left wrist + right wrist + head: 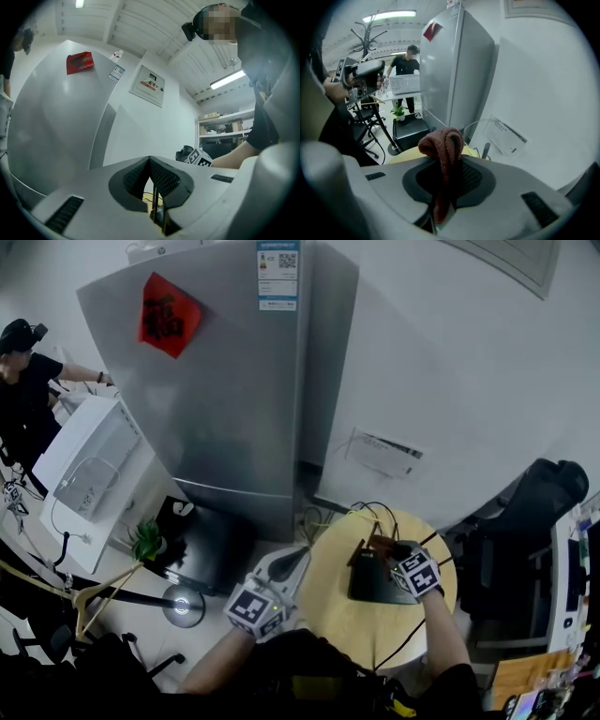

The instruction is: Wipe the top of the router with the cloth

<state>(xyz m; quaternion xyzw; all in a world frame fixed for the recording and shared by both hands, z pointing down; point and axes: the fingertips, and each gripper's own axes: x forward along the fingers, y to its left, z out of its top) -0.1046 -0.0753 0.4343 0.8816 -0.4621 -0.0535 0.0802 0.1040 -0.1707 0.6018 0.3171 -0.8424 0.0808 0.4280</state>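
Because the right gripper and its marker cube sit over the router in the head view, the router's right side is covered, and whether the cloth touches its top cannot be told. The right gripper is clamped on the cloth, whose lower end disappears between the pads. The left gripper is closed on nothing, held just off the table's left edge. A tall silver fridge rises beyond the far edge, where dark cables trail over. The router is a flat black box lying toward the table's far edge. The cloth is reddish-brown, knitted and folded into a loop.
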